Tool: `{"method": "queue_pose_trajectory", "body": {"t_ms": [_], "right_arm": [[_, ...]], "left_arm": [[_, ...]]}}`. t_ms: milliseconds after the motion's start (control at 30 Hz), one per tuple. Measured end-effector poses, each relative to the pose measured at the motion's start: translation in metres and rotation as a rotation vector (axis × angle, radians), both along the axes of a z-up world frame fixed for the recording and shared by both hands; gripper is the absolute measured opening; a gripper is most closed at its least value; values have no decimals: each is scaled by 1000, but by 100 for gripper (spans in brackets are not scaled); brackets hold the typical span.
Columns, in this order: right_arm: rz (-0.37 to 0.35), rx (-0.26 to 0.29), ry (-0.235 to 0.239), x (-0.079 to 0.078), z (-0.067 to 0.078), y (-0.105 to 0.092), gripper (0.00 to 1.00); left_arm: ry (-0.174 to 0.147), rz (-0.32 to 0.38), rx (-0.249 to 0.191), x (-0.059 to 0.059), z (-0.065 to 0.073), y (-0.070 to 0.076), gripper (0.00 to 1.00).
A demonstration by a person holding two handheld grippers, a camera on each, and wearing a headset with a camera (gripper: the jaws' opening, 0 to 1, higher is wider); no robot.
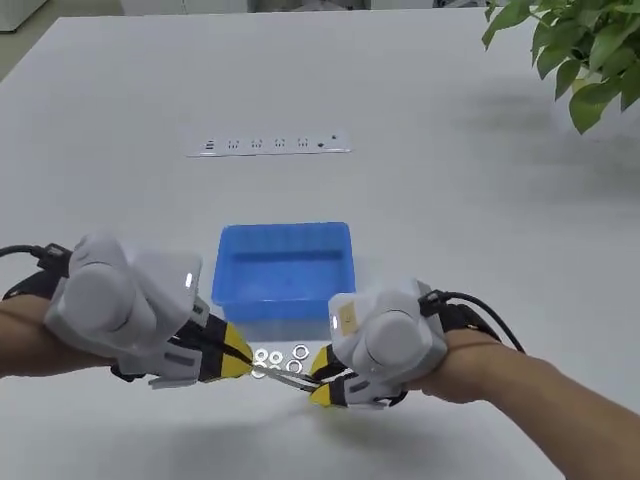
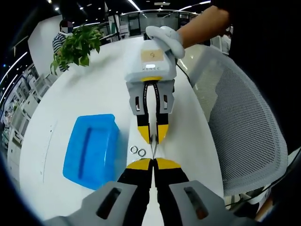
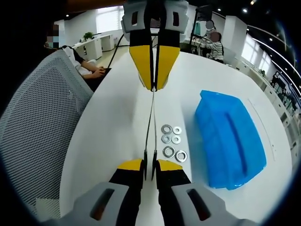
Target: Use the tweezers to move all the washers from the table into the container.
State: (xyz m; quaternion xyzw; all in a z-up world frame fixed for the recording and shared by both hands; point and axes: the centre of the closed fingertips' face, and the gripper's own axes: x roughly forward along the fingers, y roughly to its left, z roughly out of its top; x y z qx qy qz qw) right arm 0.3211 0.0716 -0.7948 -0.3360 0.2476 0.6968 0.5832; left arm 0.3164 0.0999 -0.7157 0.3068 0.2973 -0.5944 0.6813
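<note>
Blue container; silver washers, tweezers; white tabletop; left tool, right tool pale grey, yellow-black jaws; green plant.

The left hand-held gripper and the right hand-held gripper shared one build: a bulbous, smooth pale grey housing that narrowed to black jaw arms capped with bright yellow pads. A small white light glowed on the left housing. The right housing carried a yellowish square label; in the left gripper view it showed a white light strip and dark lettering too small to read. Seen from their own cameras, the jaw bases were grey with slanted dark slots. A black cable trailed from the right unit and a second black lead from the left. Dark bands sat at the wrists.
</note>
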Motion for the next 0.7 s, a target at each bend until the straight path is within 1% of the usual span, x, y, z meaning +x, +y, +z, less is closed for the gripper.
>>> {"method": "queue_pose_trajectory", "body": {"t_ms": [133,300,433,567,700], "right_arm": [[-8,15,4,-2,4,3,12],[-18,41,7,-5,8,10,12],[-20,57,11,-8,10,14,12],[-19,71,12,-10,11,17,12],[-15,83,11,-13,11,19,12]], "left_arm": [[-9,-14,-28,-1,14,-10,6],[-26,-38,-36,-3,25,-21,6],[-27,-50,-45,-5,29,-26,6],[-25,-59,-55,-5,30,-28,6],[-21,-66,-67,-6,30,-33,6]]}}
